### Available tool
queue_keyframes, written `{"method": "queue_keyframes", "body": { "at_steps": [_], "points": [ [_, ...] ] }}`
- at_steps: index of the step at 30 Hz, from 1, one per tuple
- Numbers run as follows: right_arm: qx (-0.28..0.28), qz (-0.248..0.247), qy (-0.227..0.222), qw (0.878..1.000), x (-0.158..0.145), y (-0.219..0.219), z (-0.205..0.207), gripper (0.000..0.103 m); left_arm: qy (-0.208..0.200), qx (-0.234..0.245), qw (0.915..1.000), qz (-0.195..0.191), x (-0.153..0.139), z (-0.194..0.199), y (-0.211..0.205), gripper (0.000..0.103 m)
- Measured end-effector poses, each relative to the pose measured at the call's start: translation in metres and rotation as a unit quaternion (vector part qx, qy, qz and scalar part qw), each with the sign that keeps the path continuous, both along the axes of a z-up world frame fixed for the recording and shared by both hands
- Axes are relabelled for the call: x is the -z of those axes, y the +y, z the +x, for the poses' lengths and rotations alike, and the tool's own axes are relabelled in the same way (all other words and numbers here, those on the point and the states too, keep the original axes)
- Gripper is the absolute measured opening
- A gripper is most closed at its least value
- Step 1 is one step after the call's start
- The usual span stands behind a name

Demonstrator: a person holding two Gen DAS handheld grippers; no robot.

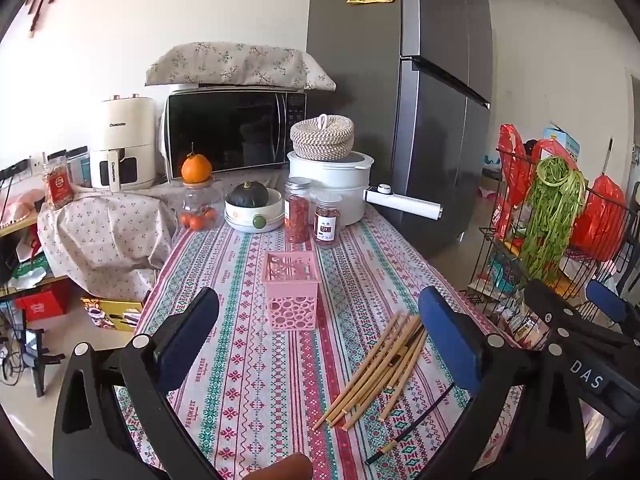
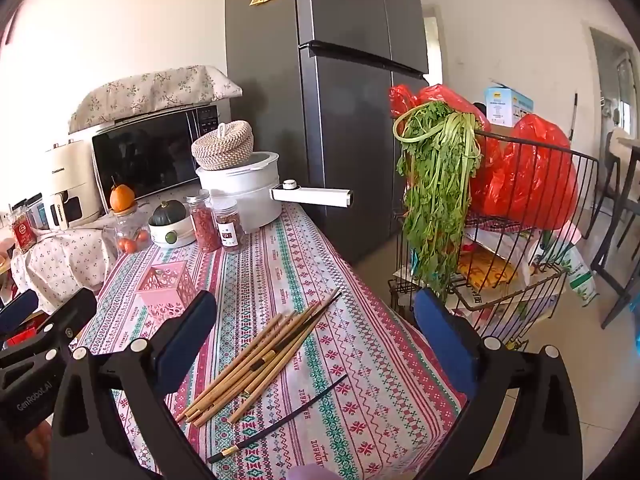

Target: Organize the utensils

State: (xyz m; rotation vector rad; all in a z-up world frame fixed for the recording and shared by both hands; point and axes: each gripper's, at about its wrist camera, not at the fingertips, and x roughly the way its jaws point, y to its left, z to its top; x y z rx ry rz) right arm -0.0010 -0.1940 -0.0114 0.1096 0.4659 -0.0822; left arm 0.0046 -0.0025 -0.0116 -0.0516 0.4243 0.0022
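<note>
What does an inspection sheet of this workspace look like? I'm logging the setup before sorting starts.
Surface: patterned tablecloth covers the table.
Job's things: bamboo chopsticks in a loose pile; one black chopstick lies apart; pink perforated holder upright, nothing seen inside.
Clutter: spice jars, squash, white pot.
Grippers: left gripper and right gripper both have jaws open, holding nothing.
Cables: nothing seen on the table.
Surroundings: fridge, microwave, wire cart with greens.

Bright daylight fills both views; fisheye bending curves the edges into dark corners, the white wall (image 1: pixel 160 8) washes out, focus is sharp
</note>
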Motion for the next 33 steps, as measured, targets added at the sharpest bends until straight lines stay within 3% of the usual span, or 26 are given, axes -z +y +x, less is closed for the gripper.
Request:
{"method": "queue_keyframes", "body": {
  "at_steps": [33],
  "points": [
    [-0.007, -0.001, 0.016, 1.0, 0.0039, 0.0013, 0.0043, 0.096, 0.011, -0.012, 0.9999, 0.005, 0.0045, 0.0057, -0.0003, 0.096]
  ]
}}
